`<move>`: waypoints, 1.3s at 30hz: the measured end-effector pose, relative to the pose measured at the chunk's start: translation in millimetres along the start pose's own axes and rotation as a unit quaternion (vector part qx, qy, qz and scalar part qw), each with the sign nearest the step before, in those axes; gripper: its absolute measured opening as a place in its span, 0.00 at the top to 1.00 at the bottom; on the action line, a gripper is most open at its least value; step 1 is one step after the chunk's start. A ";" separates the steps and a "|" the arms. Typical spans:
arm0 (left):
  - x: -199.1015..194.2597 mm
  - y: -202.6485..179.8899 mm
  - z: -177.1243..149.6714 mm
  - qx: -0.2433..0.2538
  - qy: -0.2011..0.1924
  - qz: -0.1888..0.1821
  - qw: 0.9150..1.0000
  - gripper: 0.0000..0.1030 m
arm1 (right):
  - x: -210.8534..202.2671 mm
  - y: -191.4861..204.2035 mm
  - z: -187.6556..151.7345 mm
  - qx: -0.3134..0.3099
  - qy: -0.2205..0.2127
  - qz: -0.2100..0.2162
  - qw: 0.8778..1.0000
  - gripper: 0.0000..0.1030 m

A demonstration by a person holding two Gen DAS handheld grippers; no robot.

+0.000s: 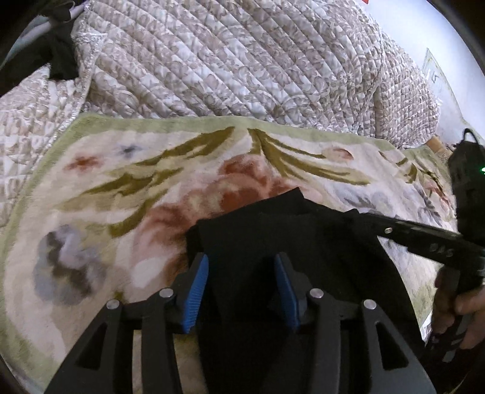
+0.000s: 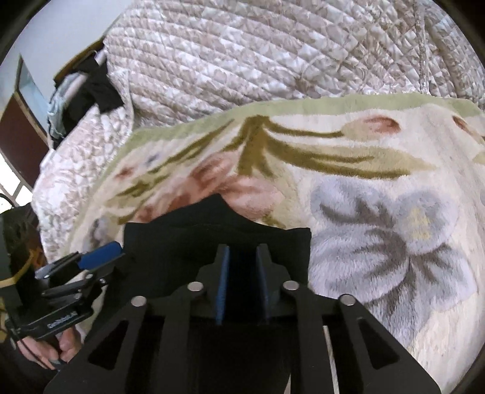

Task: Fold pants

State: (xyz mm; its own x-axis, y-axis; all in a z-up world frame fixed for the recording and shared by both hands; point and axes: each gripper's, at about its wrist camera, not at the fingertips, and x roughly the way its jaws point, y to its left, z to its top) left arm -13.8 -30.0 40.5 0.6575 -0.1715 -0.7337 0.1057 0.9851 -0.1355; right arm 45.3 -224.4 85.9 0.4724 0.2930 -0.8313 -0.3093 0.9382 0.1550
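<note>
The black pants [image 1: 257, 224] lie bunched on a floral blanket [image 1: 121, 188] on the bed. My left gripper [image 1: 241, 263] has its blue pads wide apart, with black cloth between and under them. It also shows from the side in the right wrist view [image 2: 100, 253], at the pants' left edge. My right gripper [image 2: 242, 257] has its pads close together with black pants cloth [image 2: 212, 230] between them. It also shows in the left wrist view [image 1: 354, 212], reaching in from the right onto the pants.
A quilted beige bedspread [image 1: 227, 60] rises behind the blanket. Dark clothes [image 2: 97, 88] hang at the far left by a headboard. A person's hand [image 1: 463, 312] holds the right gripper's handle. A white wall [image 1: 409, 27] is at the back.
</note>
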 end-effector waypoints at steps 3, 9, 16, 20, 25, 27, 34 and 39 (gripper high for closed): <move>-8.5 3.3 -3.7 0.000 -0.005 0.003 1.000 0.53 | -14.0 5.4 -4.2 -0.007 -0.012 0.008 1.000 0.72; -17.3 12.1 -13.8 -0.001 -0.003 0.009 1.000 0.52 | -26.4 7.6 -19.3 -0.004 -0.010 0.019 1.000 0.62; -17.2 23.2 -20.9 -0.006 -0.002 -0.001 1.000 0.47 | -31.0 10.8 -36.0 -0.027 -0.008 0.017 0.999 0.61; -18.0 24.3 -20.1 -0.013 -0.007 -0.006 1.000 0.44 | -31.3 1.4 -35.8 -0.016 -0.013 0.016 1.000 0.57; -18.9 18.7 -19.0 -0.008 -0.010 -0.012 1.000 0.44 | -33.3 -2.5 -35.6 -0.010 -0.022 0.011 1.000 0.56; -19.3 17.3 -18.6 -0.006 -0.013 -0.012 1.000 0.43 | -34.2 0.8 -35.2 -0.018 -0.026 0.011 0.999 0.57; -5.1 35.3 -22.2 -0.042 0.009 -0.014 0.999 0.34 | -19.6 -4.8 -41.4 -0.027 0.006 -0.030 0.999 0.56; -14.0 39.2 -21.6 -0.050 -0.002 -0.010 0.999 0.35 | -23.7 -15.8 -44.0 0.001 0.005 -0.019 1.000 0.56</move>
State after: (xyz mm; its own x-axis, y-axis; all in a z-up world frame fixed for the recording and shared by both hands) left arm -35.0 10.7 31.1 0.6582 -0.1918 -0.7280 0.0444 0.9752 -0.2168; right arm 2.6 -254.3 79.7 0.4752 0.2552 -0.8420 -0.2904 0.9489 0.1237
